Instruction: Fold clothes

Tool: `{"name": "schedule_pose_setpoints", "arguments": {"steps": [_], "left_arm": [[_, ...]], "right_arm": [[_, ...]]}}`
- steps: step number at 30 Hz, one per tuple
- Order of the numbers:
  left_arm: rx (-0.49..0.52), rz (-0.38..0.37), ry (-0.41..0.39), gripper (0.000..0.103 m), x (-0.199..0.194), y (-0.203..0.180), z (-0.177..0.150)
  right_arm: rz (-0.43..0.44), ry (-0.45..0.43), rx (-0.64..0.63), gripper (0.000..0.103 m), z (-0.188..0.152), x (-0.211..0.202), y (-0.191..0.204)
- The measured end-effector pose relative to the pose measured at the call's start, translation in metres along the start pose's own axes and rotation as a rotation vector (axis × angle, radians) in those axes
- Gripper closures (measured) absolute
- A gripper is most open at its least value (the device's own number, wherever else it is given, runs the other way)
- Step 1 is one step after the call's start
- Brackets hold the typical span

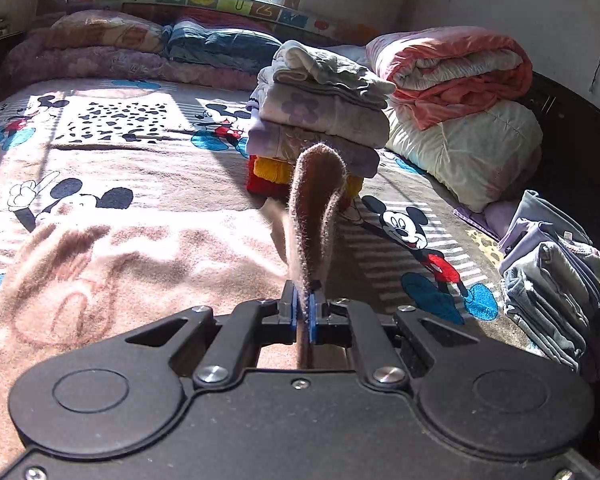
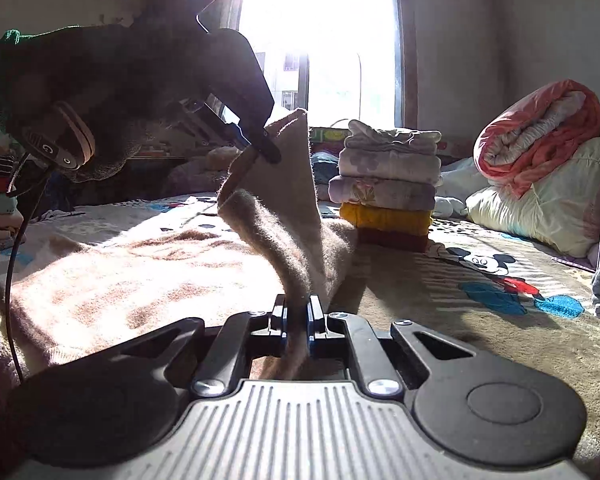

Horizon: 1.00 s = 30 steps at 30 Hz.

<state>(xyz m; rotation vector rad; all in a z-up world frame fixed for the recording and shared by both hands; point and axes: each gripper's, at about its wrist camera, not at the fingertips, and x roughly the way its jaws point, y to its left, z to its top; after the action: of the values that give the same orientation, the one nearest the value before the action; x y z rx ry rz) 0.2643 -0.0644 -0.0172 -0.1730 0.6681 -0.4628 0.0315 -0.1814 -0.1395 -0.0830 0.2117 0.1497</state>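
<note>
A fuzzy tan sweater [image 1: 112,264] lies spread on the cartoon-mouse blanket [image 1: 112,120] of a bed. My left gripper [image 1: 305,300] is shut on a raised edge of the sweater, which curls up between its blue pads. In the right wrist view my right gripper [image 2: 298,312] is shut on another part of the same sweater [image 2: 148,272], and the lifted cloth runs up to the left gripper [image 2: 266,144], held by a gloved hand [image 2: 80,92] above the bed.
A stack of folded clothes [image 1: 320,120] stands mid-bed just beyond the sweater. Rolled quilts [image 1: 460,100] lie at the right, and a pile of folded jeans and tops [image 1: 552,280] sits at the right edge. Pillows [image 1: 160,40] line the window side.
</note>
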Motion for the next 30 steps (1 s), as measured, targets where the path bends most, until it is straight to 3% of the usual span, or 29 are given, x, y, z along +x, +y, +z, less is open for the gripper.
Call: {"name": "schedule_pose_setpoints", "arguments": {"steps": [6,14,17,19,21,26,30], "left_arm": [[-0.067,-0.016,-0.017,0.099,-0.012,0.039,0.001],[-0.111,0.003,-0.040,0.099,-0.019,0.083,-0.020],[-0.137,-0.010,-0.067,0.099,-0.026,0.098,-0.032],[-0.158,-0.016,-0.086,0.099,-0.031,0.106,-0.040],[-0.175,-0.016,-0.107,0.099,-0.036,0.114,-0.048],[-0.215,-0.001,-0.131,0.099,-0.032,0.139,-0.072],[-0.256,-0.007,-0.090,0.099,-0.018,0.156,-0.085]], "right_arm": [[0.052,-0.003,-0.207,0.093,-0.004,0.004,0.042],[0.148,0.042,-0.276,0.093,-0.013,0.013,0.069],[0.136,0.029,-0.299,0.093,-0.010,0.006,0.072],[0.104,0.010,-0.330,0.084,-0.010,0.001,0.072],[0.060,0.003,-0.360,0.061,-0.011,0.000,0.071],[-0.009,0.059,-0.376,0.047,-0.020,0.010,0.064],[-0.027,0.119,-0.270,0.047,-0.022,0.027,0.050]]}}
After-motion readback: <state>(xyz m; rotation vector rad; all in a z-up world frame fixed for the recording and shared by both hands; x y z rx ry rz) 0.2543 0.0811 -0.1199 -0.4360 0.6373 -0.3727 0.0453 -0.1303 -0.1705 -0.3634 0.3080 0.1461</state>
